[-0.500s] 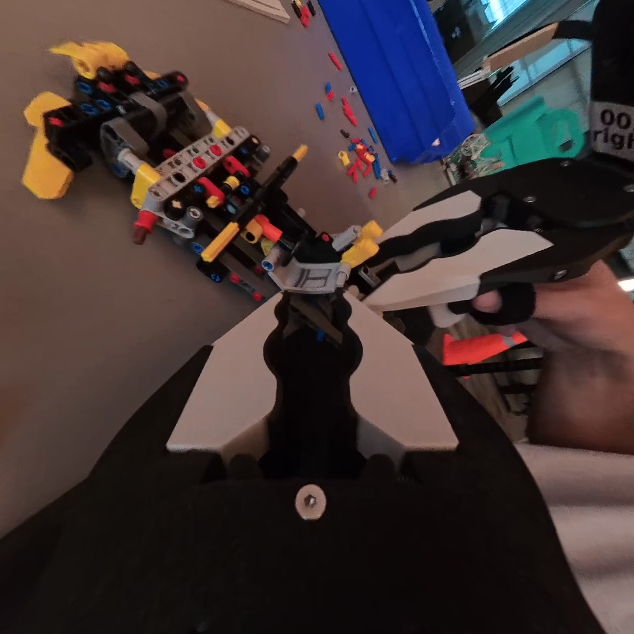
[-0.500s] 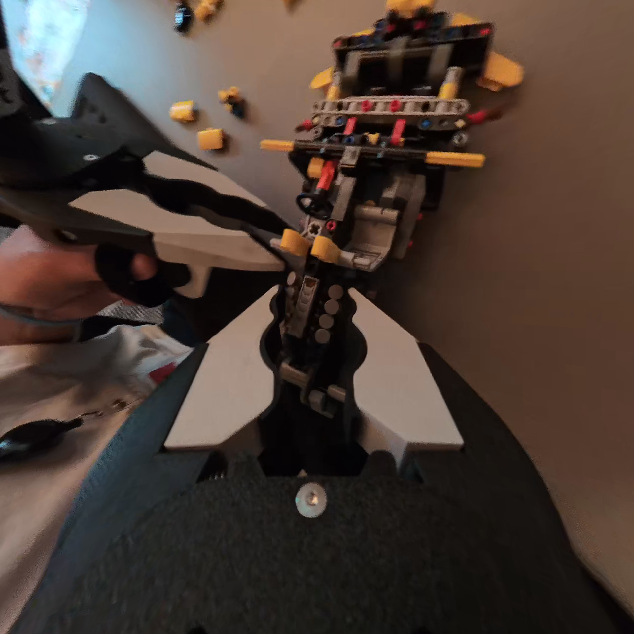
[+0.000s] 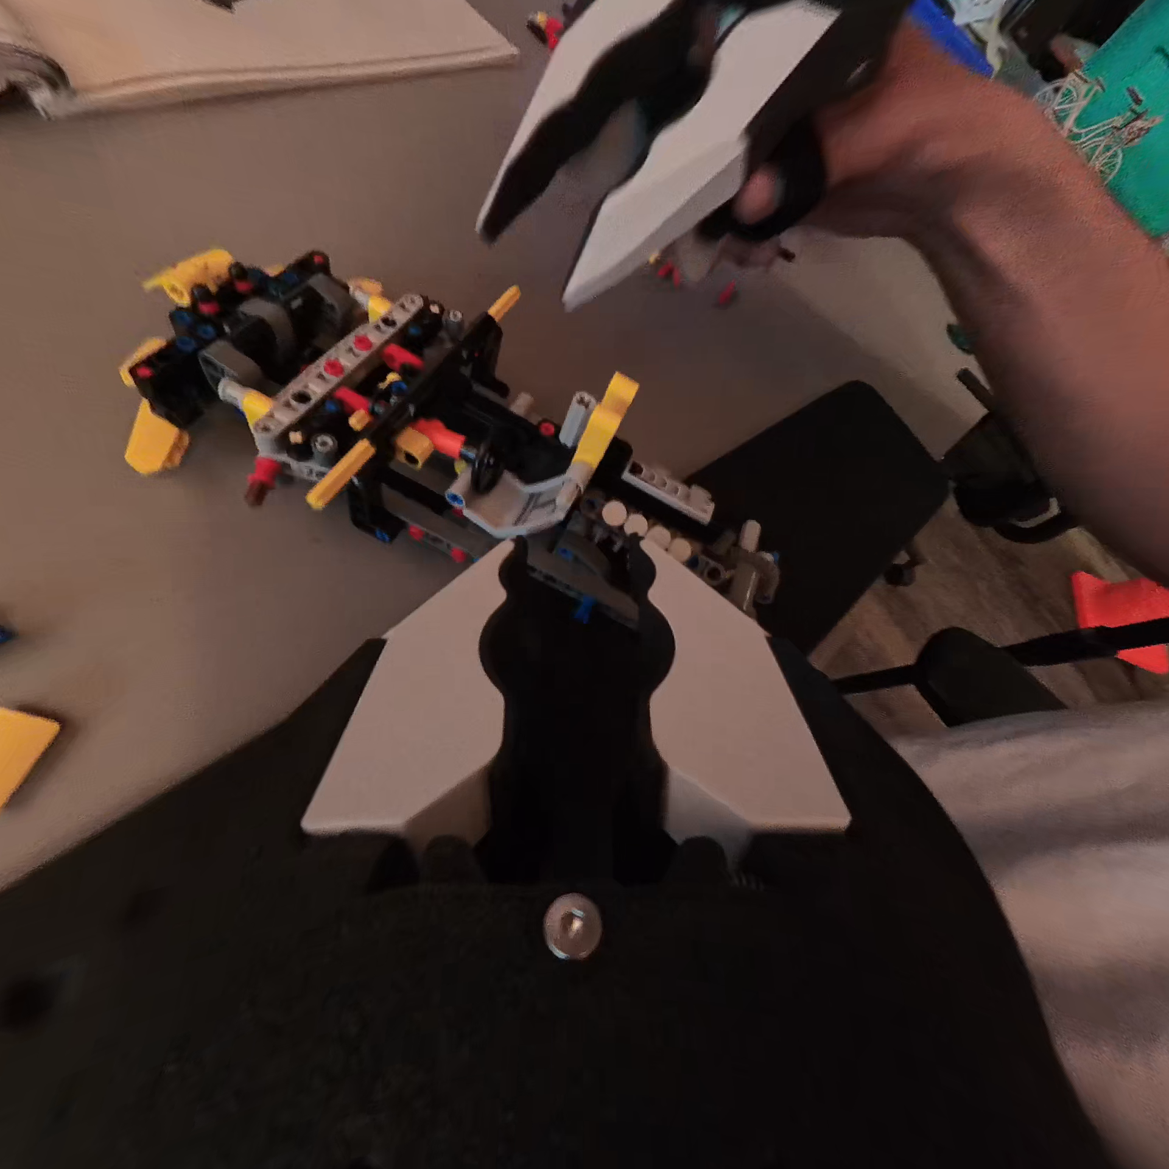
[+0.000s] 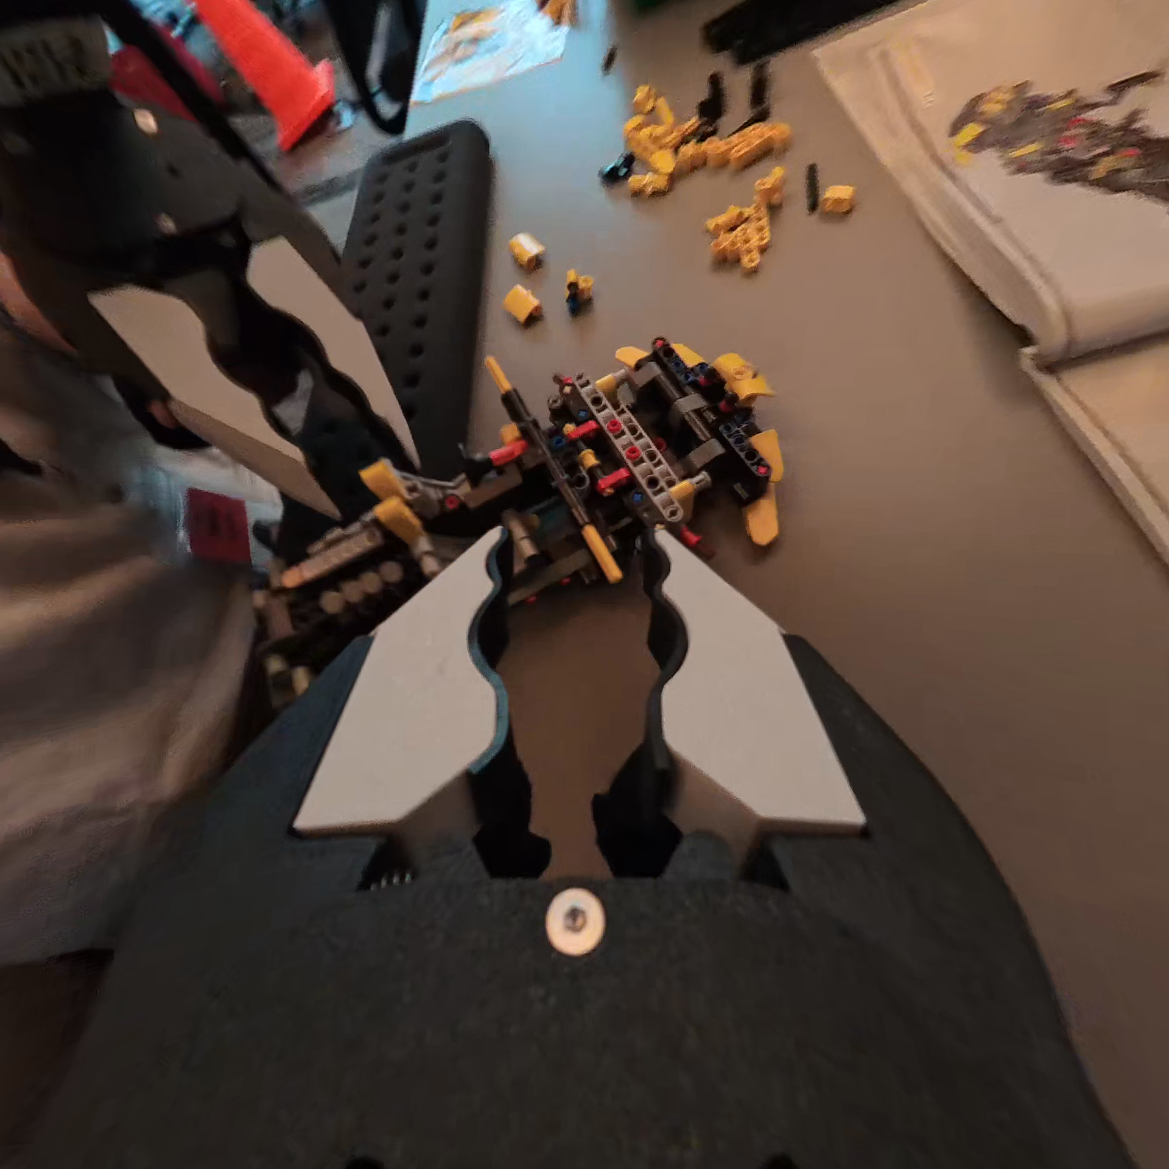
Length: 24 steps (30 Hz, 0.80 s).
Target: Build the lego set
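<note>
Two claws: our left gripper [image 3: 572, 563] pinched the lego model [image 3: 405, 417] steady mid-frame; right gripper [image 4: 572, 556] hung wide open, w/ nothing.

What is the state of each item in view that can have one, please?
Left tongs: shut on the lego model's near end.
Right tongs: open, empty, above the model.
Lego model: partly built, far end resting on the table.
Instruction booklet: lying open.
Loose yellow pieces: scattered, unattached.

Grey tabletop [image 4: 949, 632], black perforated chair [image 4: 417, 253], wood floor [image 3: 949, 601]
</note>
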Each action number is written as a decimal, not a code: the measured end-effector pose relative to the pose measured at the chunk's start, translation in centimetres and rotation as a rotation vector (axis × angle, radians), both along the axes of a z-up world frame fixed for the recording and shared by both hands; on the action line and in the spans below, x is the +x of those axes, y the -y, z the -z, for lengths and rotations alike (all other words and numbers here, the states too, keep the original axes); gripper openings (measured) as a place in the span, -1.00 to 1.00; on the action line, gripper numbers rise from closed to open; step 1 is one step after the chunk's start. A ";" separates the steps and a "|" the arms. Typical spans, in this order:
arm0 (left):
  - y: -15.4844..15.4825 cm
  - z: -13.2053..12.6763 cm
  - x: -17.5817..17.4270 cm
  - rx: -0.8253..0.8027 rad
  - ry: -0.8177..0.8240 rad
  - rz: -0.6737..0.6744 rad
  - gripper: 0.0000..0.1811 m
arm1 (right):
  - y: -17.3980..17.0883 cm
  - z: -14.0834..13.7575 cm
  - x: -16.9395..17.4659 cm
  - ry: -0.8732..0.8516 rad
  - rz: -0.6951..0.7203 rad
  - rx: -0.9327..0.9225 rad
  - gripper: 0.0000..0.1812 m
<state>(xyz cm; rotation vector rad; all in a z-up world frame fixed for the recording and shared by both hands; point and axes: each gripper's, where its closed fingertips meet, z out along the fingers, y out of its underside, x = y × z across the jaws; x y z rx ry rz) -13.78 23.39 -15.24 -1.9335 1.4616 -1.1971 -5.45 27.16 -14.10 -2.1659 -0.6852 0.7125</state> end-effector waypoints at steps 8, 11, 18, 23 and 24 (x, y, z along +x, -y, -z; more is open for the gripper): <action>-0.2 -0.6 1.9 0.193 0.078 0.180 -0.89 | -1.2 2.8 -2.2 0.044 -0.196 0.079 -0.89; -0.8 -0.5 2.2 0.248 0.079 0.239 -0.90 | -1.5 2.8 -1.7 0.088 -0.146 0.071 -0.90; -2.9 -2.7 3.1 0.310 0.164 0.513 -0.90 | -1.7 -0.1 0.7 0.204 0.102 0.112 -0.91; -6.5 -2.9 5.7 0.340 0.125 0.894 -0.90 | -2.9 -0.6 3.8 0.277 0.406 0.104 -0.92; -7.2 -2.7 6.3 0.345 0.099 0.963 -0.90 | -3.3 -0.4 4.5 0.285 0.473 0.101 -0.92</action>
